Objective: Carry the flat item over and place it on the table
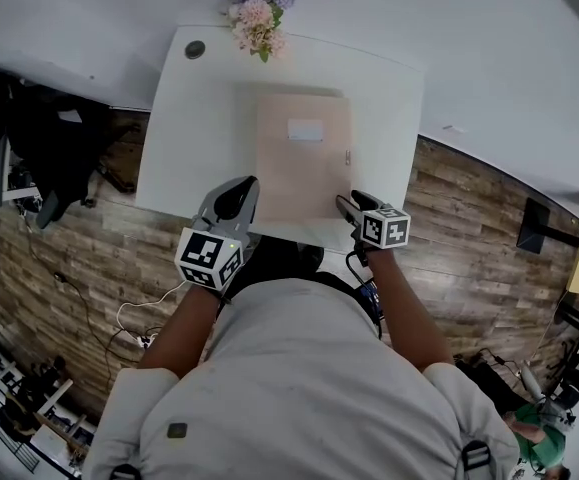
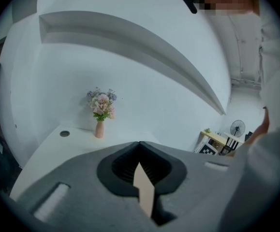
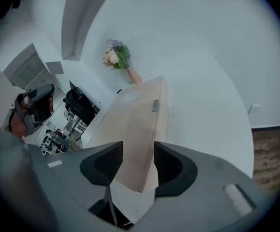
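Left tongs (image 1: 244,190) are clenched on the near left corner of the beige folder (image 1: 304,168). In the left gripper view the jaws meet w/ a thin beige sliver of it pinched between them, and that view looks out at the white wall (image 1: 469,28) more than down at the tabletop. Right tongs (image 1: 347,206) are released: jaws stand apart. The right gripper view shows the folder's near right corner in the gap, and the pads (image 3: 103,164) aren't pressing on it afaict.

Folder itself lies flat on the white table (image 1: 194,138), roughly in the middle. Its long side runs away from the person and its near edge is close to the table's front edge. There's a white label (image 1: 305,129) on top towards the far end, plus a small grey clasp (image 1: 348,156) on the right edge.

At the far edge of the table a pink vase (image 2: 99,129) w/ pink & purple flowers (image 1: 257,13) stands upright, well apart from the folder. A round grey grommet (image 1: 195,50) sits in the far left corner. Table is up against the wall, w/ wood-look floor (image 1: 469,218) on both sides.
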`<state>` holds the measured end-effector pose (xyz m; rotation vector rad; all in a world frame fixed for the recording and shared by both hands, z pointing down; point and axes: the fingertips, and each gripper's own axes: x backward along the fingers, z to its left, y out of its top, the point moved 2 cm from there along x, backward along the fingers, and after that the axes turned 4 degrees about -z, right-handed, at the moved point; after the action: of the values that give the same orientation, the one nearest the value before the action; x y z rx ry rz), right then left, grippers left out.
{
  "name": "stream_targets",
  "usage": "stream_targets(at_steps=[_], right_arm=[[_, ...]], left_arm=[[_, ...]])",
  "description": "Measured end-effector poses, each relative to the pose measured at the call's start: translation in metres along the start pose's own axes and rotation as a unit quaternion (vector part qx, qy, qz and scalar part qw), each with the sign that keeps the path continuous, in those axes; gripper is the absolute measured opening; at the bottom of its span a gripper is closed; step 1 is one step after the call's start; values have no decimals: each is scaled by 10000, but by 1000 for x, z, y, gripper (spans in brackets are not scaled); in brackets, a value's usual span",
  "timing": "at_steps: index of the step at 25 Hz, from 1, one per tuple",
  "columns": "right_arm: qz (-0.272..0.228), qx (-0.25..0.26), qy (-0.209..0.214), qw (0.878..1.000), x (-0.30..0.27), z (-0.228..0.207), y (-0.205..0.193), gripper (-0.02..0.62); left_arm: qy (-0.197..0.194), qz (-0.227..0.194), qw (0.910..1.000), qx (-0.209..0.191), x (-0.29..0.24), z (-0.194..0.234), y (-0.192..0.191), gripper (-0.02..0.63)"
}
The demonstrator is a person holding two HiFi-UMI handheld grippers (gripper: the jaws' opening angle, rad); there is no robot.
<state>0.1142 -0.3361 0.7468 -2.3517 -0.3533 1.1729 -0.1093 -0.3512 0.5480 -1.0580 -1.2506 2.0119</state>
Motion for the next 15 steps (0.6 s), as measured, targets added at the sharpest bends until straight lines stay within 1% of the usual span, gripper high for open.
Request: stream_targets(at_steps=[3,5,7,10,15], right_arm=[[-201,612,38,9979,19,16,13,188],[-457,1039,117,9935,35,31,25,173],[-746,1419,183,9869,52,46,35,150],[-1172,1856,197,9754,81,67,50,115],[-1930,2311,140,9535,135,96,73,63]], left_arm=[[30,-106,9999,-74,11,-12,4,0],[23,-184,9997,-132,17,-23,7,0],[6,-259,9995,-190,23,-35,10,0],[-6,-392,9988,-289,33,-54,15,0],[-8,-673,9967,-456,50,-84,26,0]])
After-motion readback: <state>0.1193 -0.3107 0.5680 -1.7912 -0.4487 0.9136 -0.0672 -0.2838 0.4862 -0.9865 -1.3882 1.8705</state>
